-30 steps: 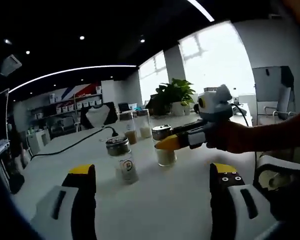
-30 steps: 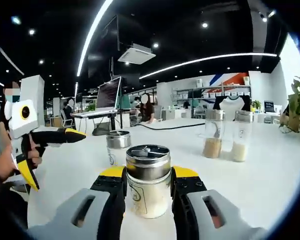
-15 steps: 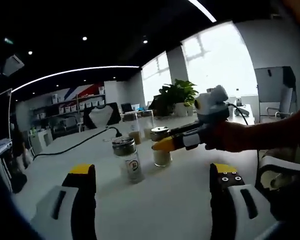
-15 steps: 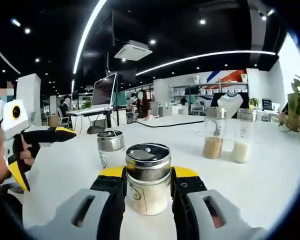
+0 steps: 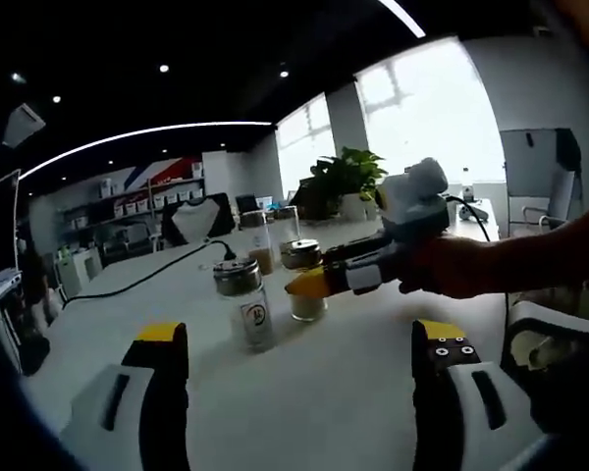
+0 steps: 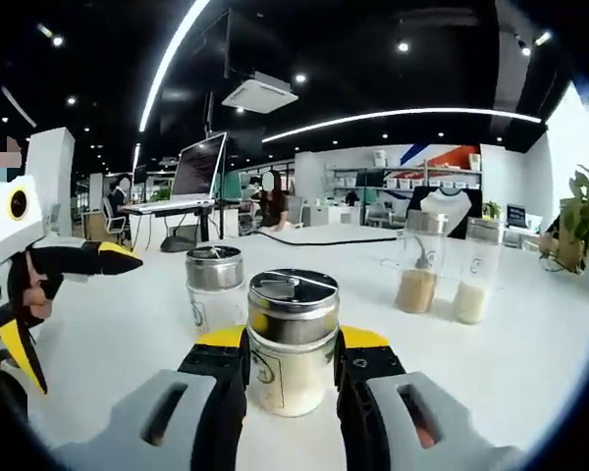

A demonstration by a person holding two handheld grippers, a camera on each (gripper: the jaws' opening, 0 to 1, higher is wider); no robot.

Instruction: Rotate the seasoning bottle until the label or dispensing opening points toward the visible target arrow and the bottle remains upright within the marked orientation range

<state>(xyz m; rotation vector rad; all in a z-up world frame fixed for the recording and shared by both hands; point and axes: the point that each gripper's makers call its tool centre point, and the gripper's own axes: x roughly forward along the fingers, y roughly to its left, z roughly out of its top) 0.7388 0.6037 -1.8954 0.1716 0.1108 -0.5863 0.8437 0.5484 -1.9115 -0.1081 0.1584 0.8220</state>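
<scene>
Right gripper (image 6: 293, 368) clamped on seasoning bottle (image 6: 293, 339), upright on white table (image 6: 530, 363), mid-table, edges far off. Second shaker (image 6: 214, 287) just behind-left, two tall jars (image 6: 419, 260) well apart at right. Left gripper (image 5: 299, 339) jaws apart, holding nothing, bare tabletop between them. Left gripper view adds plant (image 5: 346, 179) and black cable (image 5: 142, 280).

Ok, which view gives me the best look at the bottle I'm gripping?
Right gripper view: the seasoning bottle sits close and centred between the right gripper jaws. In the left gripper view it is small, partly behind that gripper.
</scene>
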